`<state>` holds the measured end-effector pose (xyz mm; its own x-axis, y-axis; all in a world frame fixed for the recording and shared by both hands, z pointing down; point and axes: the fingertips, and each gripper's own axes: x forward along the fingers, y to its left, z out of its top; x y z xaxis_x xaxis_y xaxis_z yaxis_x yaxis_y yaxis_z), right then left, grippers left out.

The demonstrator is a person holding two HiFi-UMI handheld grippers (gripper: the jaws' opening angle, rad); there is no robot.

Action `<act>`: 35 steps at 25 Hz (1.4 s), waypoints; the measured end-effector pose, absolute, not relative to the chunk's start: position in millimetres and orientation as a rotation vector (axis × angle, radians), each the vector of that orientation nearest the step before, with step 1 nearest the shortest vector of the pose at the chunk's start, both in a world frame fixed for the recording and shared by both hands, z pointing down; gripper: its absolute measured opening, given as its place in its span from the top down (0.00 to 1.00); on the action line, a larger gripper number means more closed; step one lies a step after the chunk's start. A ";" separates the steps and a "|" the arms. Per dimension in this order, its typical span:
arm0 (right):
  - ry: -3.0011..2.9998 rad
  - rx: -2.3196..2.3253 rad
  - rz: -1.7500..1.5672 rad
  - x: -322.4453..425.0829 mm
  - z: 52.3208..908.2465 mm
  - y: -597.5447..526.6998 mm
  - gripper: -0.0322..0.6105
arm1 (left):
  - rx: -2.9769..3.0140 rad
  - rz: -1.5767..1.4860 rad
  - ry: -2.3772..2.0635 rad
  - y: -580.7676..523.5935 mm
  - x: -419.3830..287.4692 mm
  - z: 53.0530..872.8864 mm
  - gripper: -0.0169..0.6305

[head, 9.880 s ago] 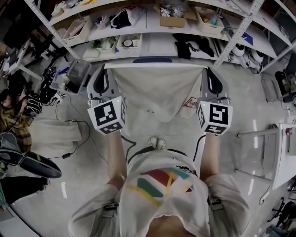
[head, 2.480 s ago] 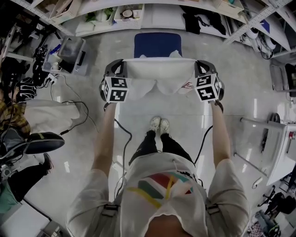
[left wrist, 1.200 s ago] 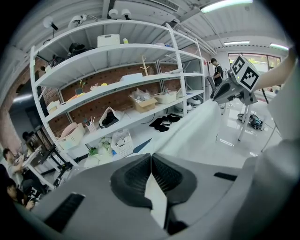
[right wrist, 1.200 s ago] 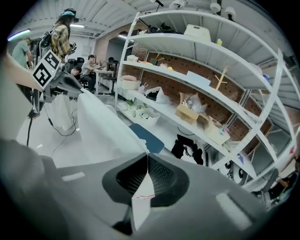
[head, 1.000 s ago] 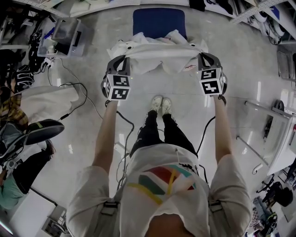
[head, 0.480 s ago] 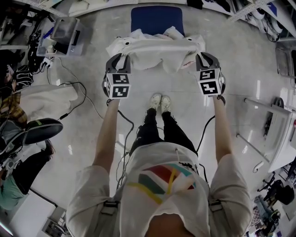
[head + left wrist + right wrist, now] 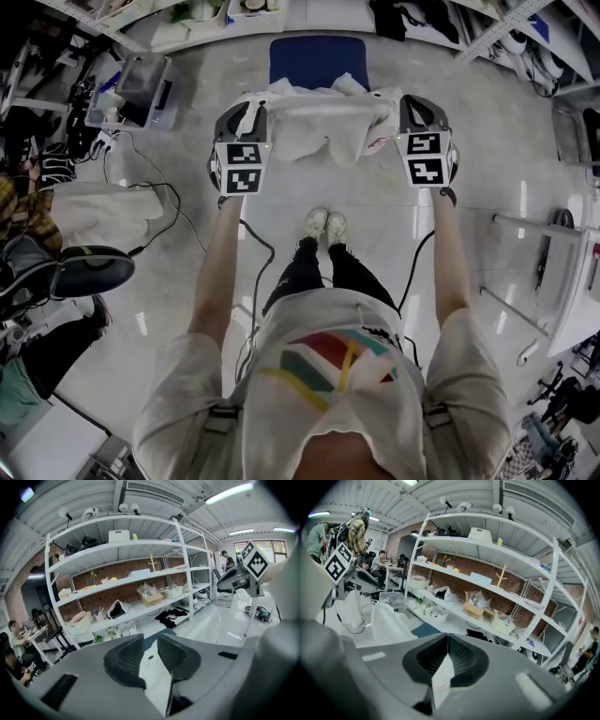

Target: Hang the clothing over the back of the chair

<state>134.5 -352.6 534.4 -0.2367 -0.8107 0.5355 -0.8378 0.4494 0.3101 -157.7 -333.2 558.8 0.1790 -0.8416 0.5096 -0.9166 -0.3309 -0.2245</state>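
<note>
Standing behind the chair (image 7: 319, 61), both arms reaching forward and down. Holding the left tool (image 7: 247, 111) and the right tool (image 7: 412, 105) level with each other and well apart, tips pointing away and somewhat downward. Stretching the white clothing (image 7: 323, 127) between the two tools, bunched and sagging in the middle, right at the near edge of the chair's blue seat just beyond the tool tips. Not being able to tell from above whether the clothing is resting on the chair's back or hanging just over it.

Opening the jaws of the left tool (image 7: 150, 641): released, with a fold of the clothing (image 7: 157, 686) lying loose in the gap between the ribbed pads (image 7: 124, 660), neither pad pressing on it. Showing the right tool (image 7: 243, 571) far off to the right of these jaws.

Clenching the right tool (image 7: 446, 638) on the clothing (image 7: 440, 681): pinching a white edge with a bit of red thread between the closed pads. Showing the left tool (image 7: 344, 571) far off to the left of these jaws.

Facing white shelves (image 7: 487, 550) beyond both tools, loaded with boxes and bins.
</note>
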 end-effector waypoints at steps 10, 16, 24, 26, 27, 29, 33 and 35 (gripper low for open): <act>-2.242 1.602 -0.183 116.0 376.3 -375.9 0.94 | 2.506 0.540 -1.912 -360.1 -131.1 409.8 0.95; -2.288 1.714 -0.386 108.2 295.1 -356.6 0.94 | 2.539 0.312 -1.985 -346.8 -122.0 333.6 0.95; -2.360 1.822 -0.498 99.8 258.6 -293.0 0.94 | 2.528 0.132 -2.080 -286.1 -118.2 291.5 0.95; -2.372 1.842 -0.509 96.3 257.7 -276.2 0.94 | 2.517 0.113 -2.112 -271.2 -120.6 285.8 0.95; -2.376 1.855 -0.504 95.7 258.5 -268.8 0.94 | 2.516 0.107 -2.130 -264.9 -121.3 282.6 0.95; -2.390 1.874 -0.478 96.0 262.7 -256.5 0.94 | 2.526 0.097 -2.167 -255.2 -121.6 275.5 0.95; -2.413 1.859 -0.413 93.7 279.1 -240.7 0.94 | 2.517 0.077 -2.193 -245.7 -122.0 275.5 0.95; -2.416 1.846 -0.396 89.8 285.4 -237.0 0.94 | 2.513 0.081 -2.181 -245.3 -120.7 280.1 0.95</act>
<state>89.8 -237.0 285.4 -0.2732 -0.9572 -0.0954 -0.9376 0.2429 0.2487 -120.7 -245.3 280.1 0.1476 -0.9854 -0.0852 -0.9763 -0.1314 -0.1717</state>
